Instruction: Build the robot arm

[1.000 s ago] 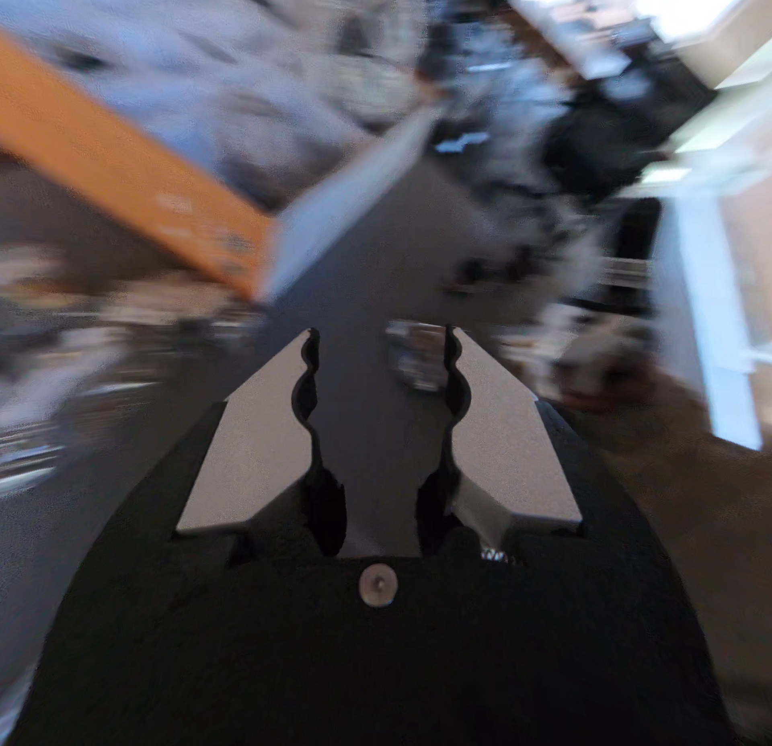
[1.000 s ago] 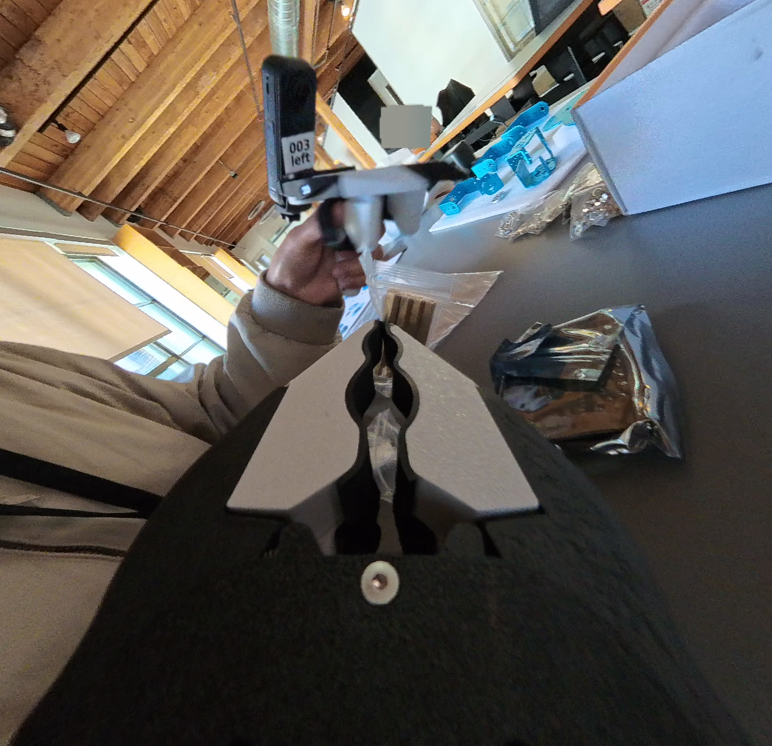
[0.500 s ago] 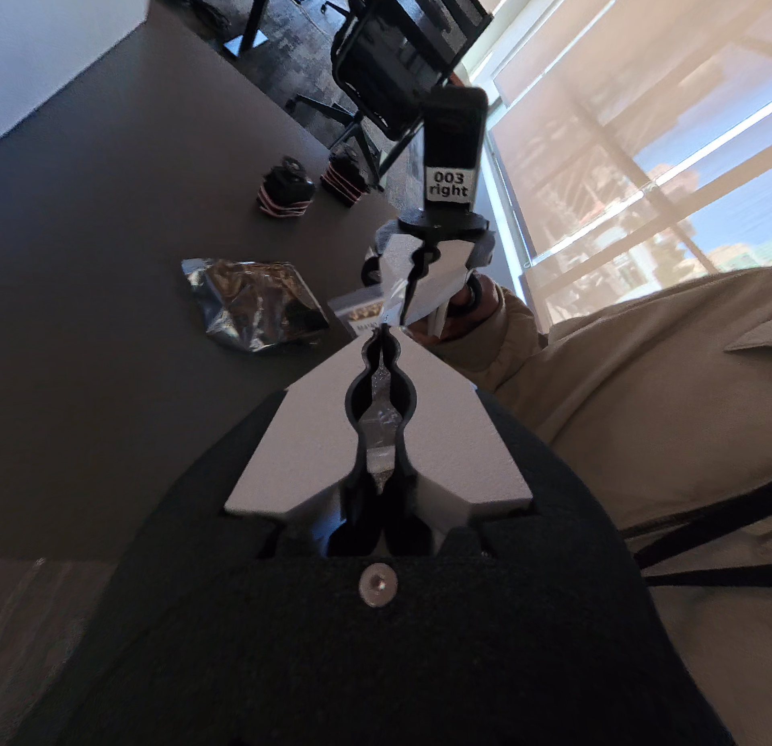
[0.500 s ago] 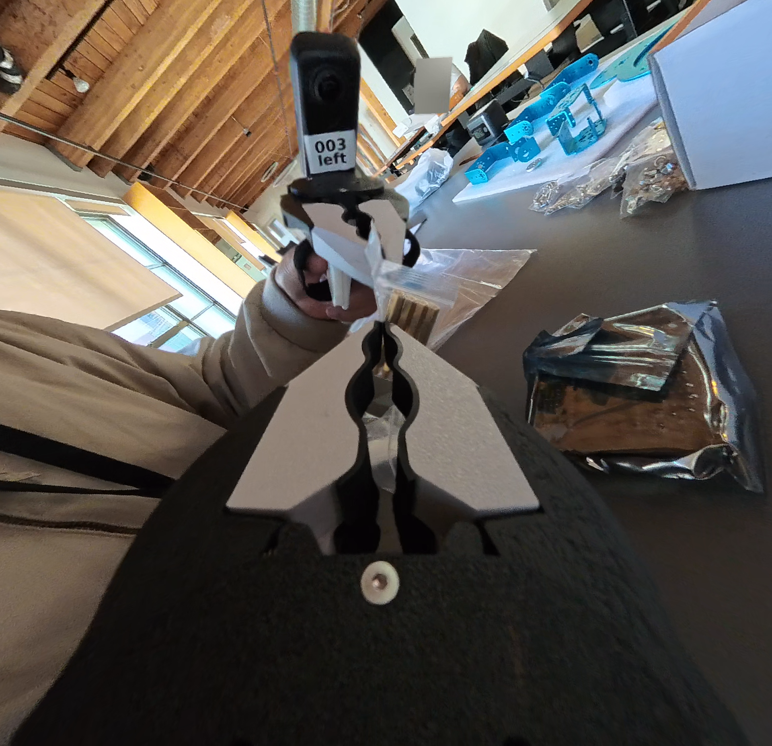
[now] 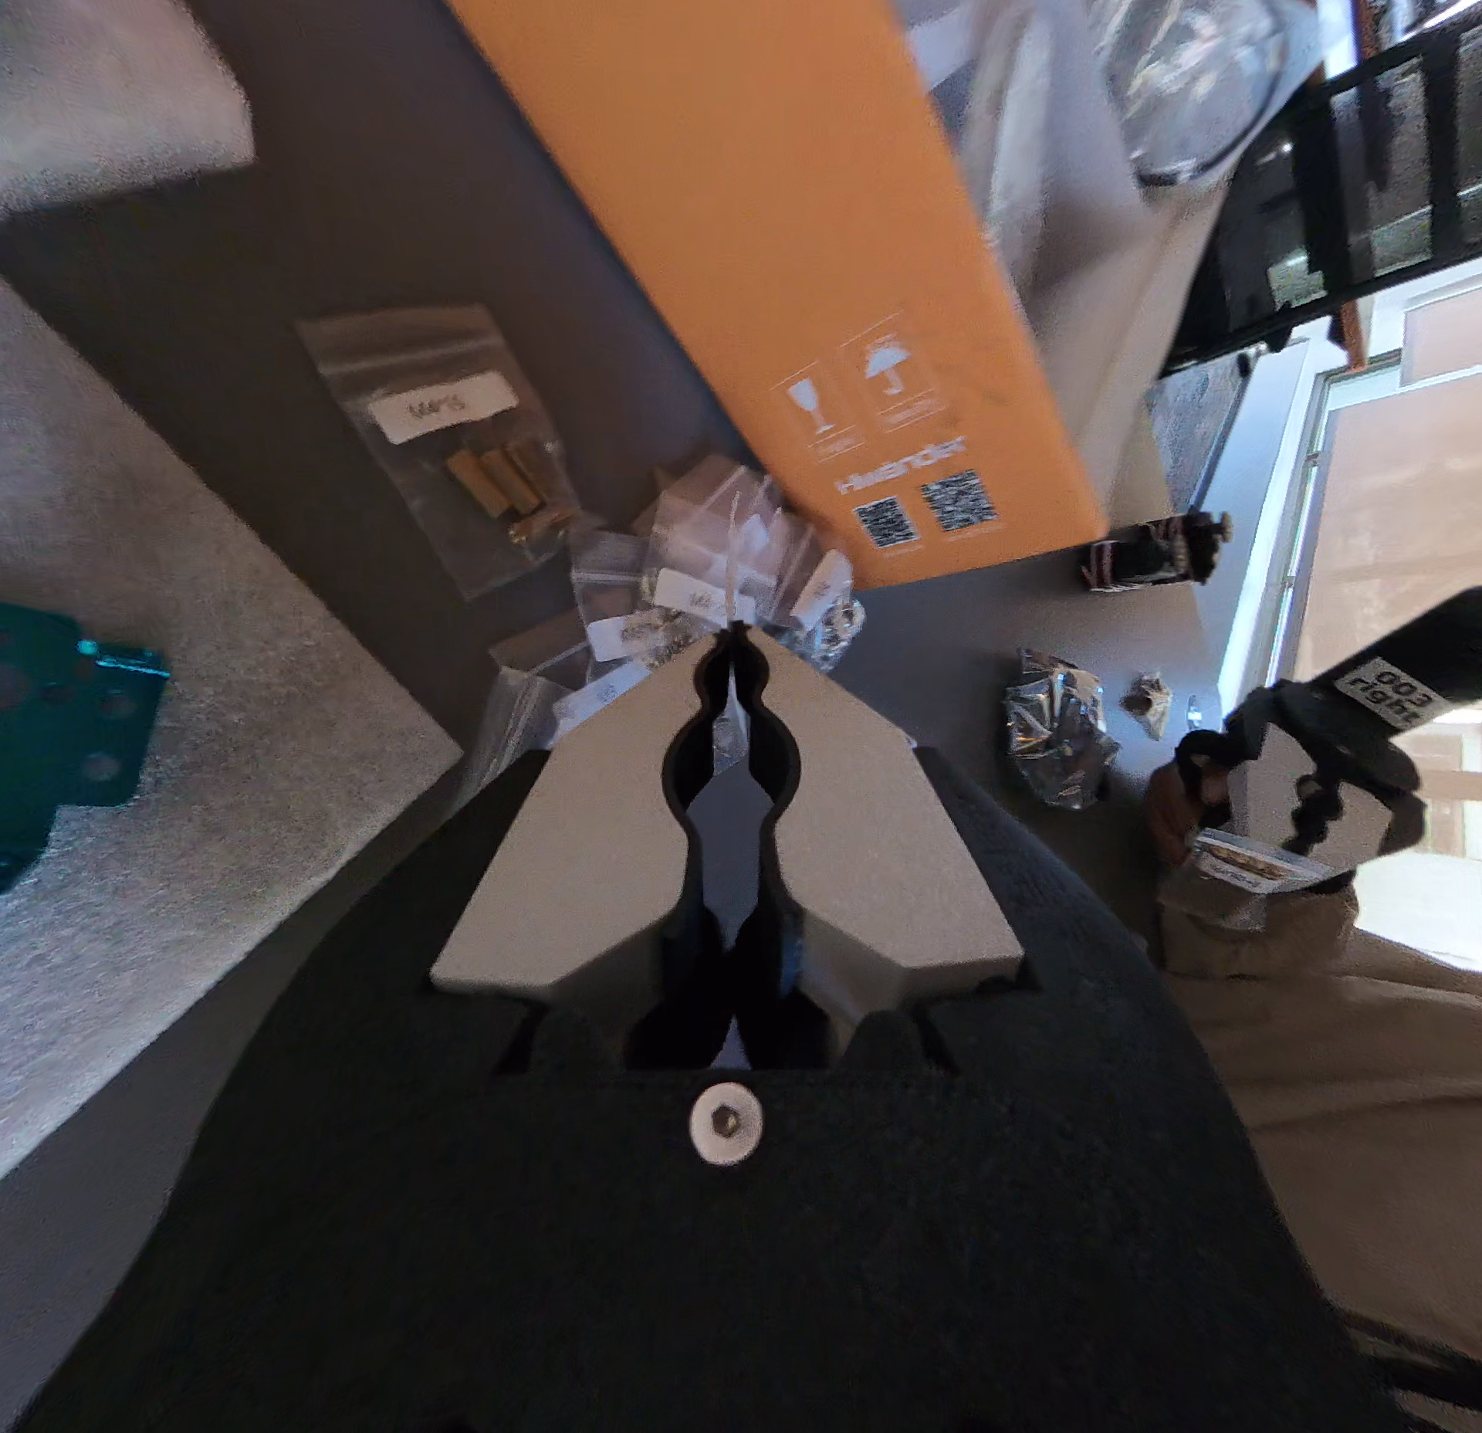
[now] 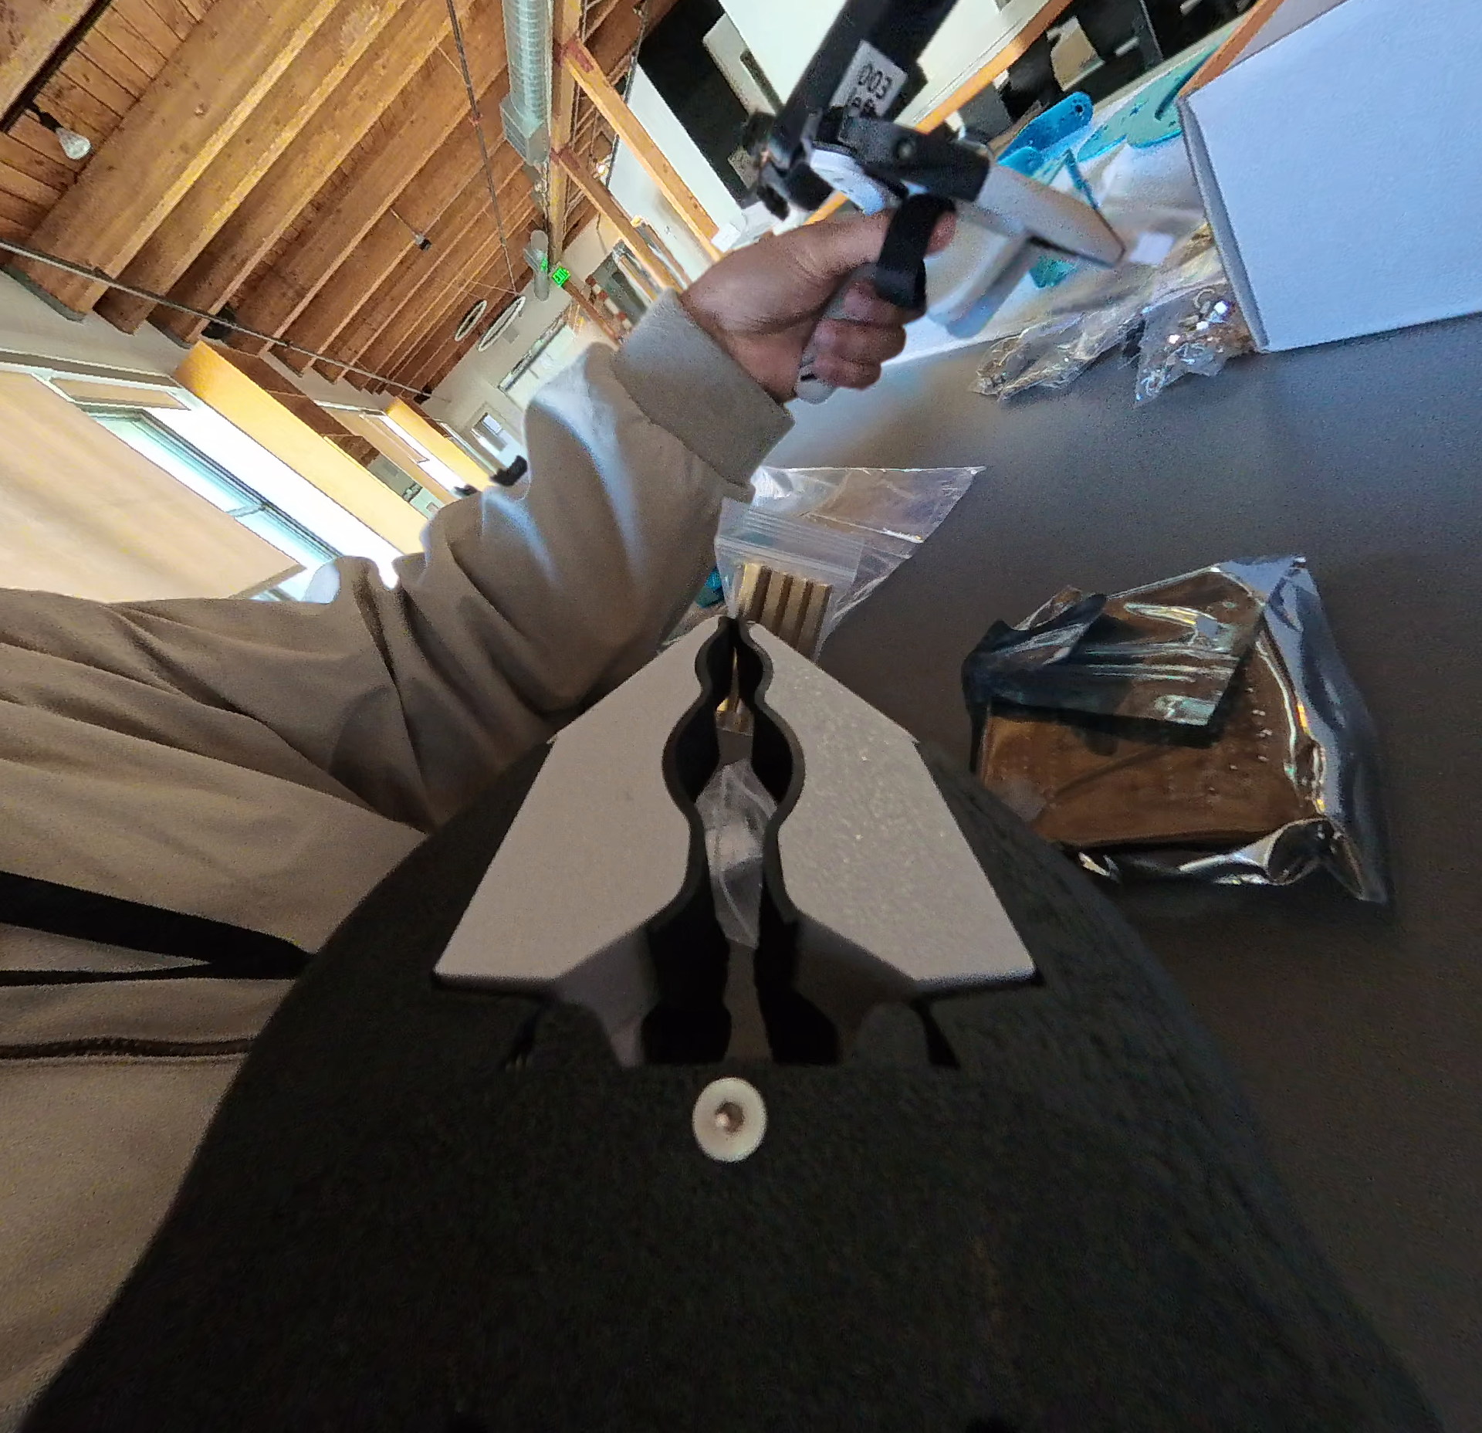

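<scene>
Left wrist view, from the left: a teal metal bracket (image 5: pixel 76 713) lies on a white foam pad (image 5: pixel 208 793). Beside the pad, on the grey surface (image 5: pixel 361 215), is a labelled zip bag of brass standoffs (image 5: pixel 473 448). A heap of small labelled bags (image 5: pixel 690 568) sits against the end of an orange carton (image 5: pixel 762 231). The left tool (image 5: pixel 734 632) stands directly over this heap with its tips together. They pinch a thin pale sliver, seemingly the edge of a small clear bag (image 5: pixel 733 560) seen edge-on, though its contents cannot be made out. Further right are a crumpled silver foil pouch (image 5: pixel 1050 745) and the right tool (image 5: pixel 1315 817), well apart from the heap. The left tool is plainly the nearer to the heap. Right wrist view, from the left: a beige sleeve (image 6: pixel 521 592) and the hand (image 6: pixel 786 303) gripping the left tool (image 6: pixel 1119 251), which is raised above the surface (image 6: pixel 1203 472). The right tool (image 6: pixel 736 632) is clamped on a clear zip bag of brass rods (image 6: pixel 842 528). The bag extends straight ahead of its tips, its long axis running away from the tool, and the rods lie just beyond the tips. A larger foil pouch (image 6: pixel 1163 753) rests to the right, with a white box (image 6: pixel 1363 151) behind it
</scene>
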A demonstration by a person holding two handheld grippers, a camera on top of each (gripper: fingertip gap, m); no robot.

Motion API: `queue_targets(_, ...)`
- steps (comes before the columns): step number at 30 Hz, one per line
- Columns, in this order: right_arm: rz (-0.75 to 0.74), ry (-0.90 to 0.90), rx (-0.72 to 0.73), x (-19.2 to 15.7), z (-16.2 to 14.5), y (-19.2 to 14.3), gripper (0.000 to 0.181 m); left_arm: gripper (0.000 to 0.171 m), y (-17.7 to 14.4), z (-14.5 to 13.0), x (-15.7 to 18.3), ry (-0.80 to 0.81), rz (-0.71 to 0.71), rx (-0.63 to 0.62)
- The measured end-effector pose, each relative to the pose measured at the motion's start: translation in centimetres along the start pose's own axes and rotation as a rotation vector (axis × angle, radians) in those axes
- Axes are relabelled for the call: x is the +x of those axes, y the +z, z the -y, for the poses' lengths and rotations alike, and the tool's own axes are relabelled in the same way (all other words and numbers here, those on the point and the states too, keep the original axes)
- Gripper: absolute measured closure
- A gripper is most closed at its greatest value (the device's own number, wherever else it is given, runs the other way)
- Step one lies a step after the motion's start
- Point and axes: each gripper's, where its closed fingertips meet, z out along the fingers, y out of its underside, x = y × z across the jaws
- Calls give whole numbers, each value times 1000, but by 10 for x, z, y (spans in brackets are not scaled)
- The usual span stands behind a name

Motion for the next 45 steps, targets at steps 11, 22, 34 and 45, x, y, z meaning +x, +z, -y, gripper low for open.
queue_targets(11,-412,-587,-100,9,23,20,181,110,-53,-18,60,291,193,171)
queue_targets(22,-720,-1103,-199,-8,6,52,181,135,-17,-118,172,147,-238,-123)
queue_targets(34,357,-63,134,-96,26,24,181,114,-69,-118,233,628,-758,41)
queue_targets(45,490,54,109,-99,21,25,181,167,-65,-145,253,592,-984,-67)
